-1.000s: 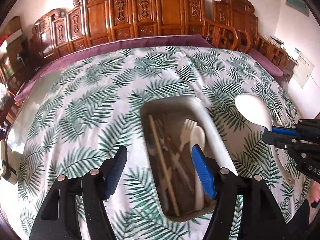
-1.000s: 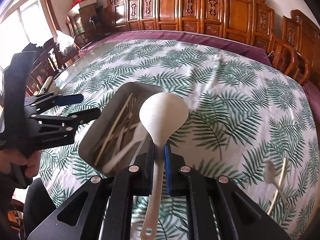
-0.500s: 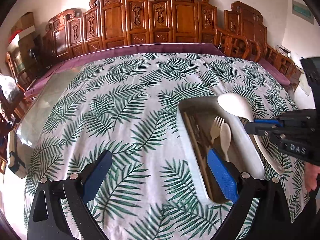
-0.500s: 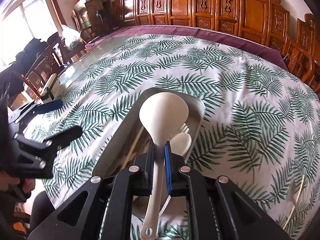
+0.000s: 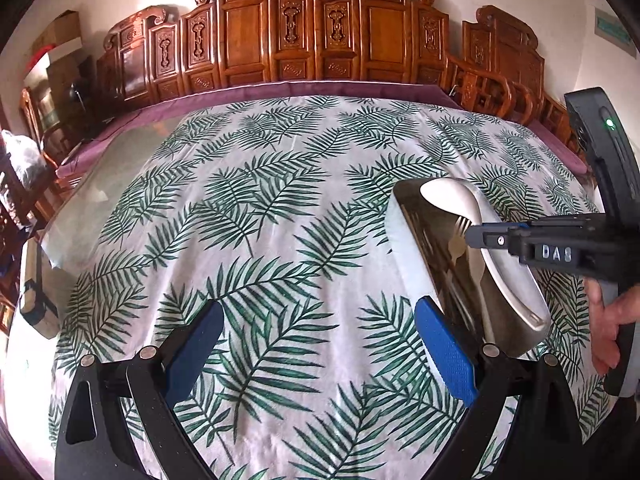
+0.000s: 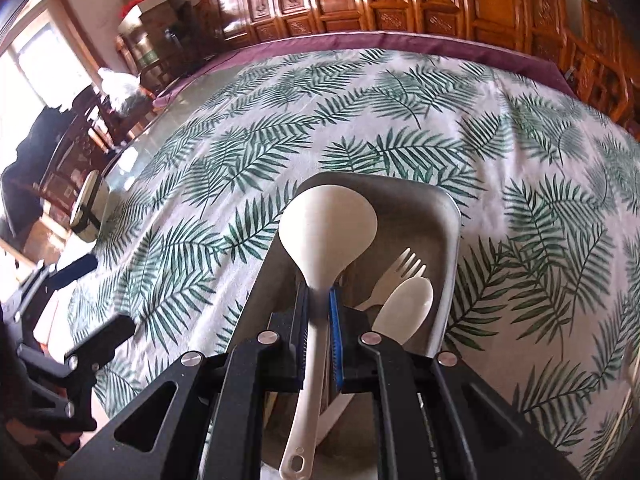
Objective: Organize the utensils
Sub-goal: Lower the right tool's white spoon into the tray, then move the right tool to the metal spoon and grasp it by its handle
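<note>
A metal tray (image 6: pixel 416 208) lies on the palm-leaf tablecloth and holds a white fork (image 6: pixel 400 276), a small white spoon (image 6: pixel 408 308) and chopsticks. My right gripper (image 6: pixel 319 300) is shut on the neck of a large white rice paddle (image 6: pixel 328 232), held over the tray's left half. In the left wrist view the tray (image 5: pixel 412 256) sits at the right with the paddle (image 5: pixel 452 200) above it and the right gripper (image 5: pixel 476 236) reaching in. My left gripper (image 5: pixel 316 344) is open and empty, over bare cloth left of the tray.
Carved wooden chairs line the far side of the table (image 5: pixel 320 40). A bare glass strip of table (image 5: pixel 104 184) shows at the left, with a small box (image 5: pixel 36 296) at its edge. A few loose utensils lie at the far right (image 6: pixel 628 384).
My right gripper has carried the rice paddle left and lower, over the tray. My left gripper has swung left, away from the tray, and stayed open.
</note>
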